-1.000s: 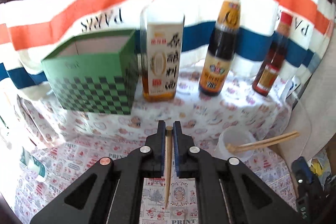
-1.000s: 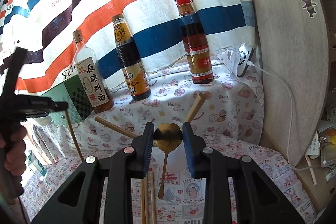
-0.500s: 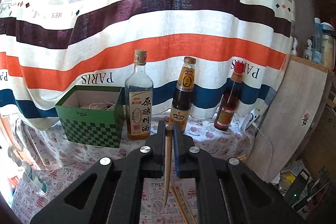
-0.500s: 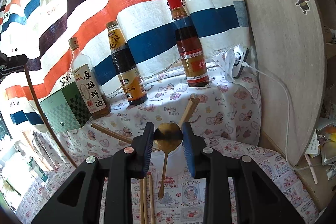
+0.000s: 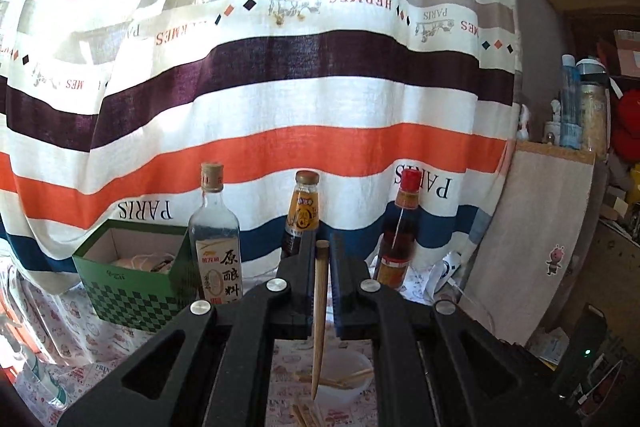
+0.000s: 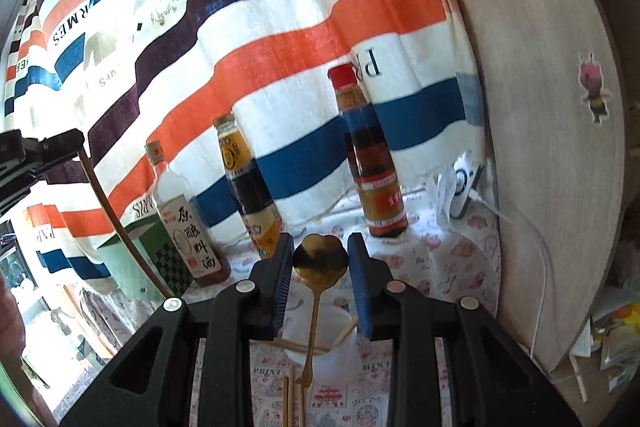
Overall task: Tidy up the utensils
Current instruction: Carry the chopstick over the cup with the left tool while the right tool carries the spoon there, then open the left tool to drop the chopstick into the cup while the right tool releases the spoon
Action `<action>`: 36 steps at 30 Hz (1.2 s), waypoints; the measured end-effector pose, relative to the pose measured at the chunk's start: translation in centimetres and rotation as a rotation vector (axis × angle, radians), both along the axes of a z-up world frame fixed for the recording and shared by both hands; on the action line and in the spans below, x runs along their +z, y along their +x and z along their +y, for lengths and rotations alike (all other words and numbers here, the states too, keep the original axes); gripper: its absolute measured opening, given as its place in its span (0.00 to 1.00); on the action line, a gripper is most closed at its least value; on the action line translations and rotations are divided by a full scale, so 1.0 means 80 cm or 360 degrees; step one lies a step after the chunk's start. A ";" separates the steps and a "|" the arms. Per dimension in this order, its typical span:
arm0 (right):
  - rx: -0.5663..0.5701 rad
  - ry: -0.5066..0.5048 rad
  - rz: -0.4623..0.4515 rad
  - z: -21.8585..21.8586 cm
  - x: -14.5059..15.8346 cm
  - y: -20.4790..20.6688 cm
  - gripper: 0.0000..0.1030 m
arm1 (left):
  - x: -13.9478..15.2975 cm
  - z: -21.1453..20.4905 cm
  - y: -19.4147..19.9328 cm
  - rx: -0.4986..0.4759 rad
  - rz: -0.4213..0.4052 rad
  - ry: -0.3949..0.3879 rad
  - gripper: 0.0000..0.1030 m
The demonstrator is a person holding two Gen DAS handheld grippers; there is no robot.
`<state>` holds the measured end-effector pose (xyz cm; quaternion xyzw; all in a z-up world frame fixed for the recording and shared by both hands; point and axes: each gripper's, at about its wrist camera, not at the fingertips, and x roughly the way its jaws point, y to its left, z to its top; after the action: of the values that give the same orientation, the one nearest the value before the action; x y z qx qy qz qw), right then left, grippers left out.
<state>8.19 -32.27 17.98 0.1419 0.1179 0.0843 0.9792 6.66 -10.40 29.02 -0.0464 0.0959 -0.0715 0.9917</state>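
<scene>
Both grippers stood clamped, left gripper [image 5: 322, 267] on an upright chopstick [image 5: 319, 327]; right gripper [image 6: 320, 267] on a spoon [image 6: 319, 263]; the cup [image 6: 324, 343] lay directly below the right one.

- You have three bottles by the curtain [image 5: 280, 75]: clear bottle [image 5: 214, 239], dark bottle [image 5: 304, 215], red-capped bottle [image 5: 402, 231].
- Your green box [image 5: 132, 291] sits left of them.

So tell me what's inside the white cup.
A few wooden chopsticks lean inside the white cup. The right gripper and its gold spoon cover part of the cup; its bottom is hidden.
</scene>
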 end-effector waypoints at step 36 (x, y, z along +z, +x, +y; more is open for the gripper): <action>0.0086 -0.0114 0.0354 0.033 -0.060 0.126 0.31 | -0.150 0.053 0.082 -0.0154 0.0179 -0.0235 0.25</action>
<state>18.28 -29.62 13.17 0.1121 0.2326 0.0900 0.9619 13.24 -6.15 16.99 -0.1185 0.1480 -0.1236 0.9741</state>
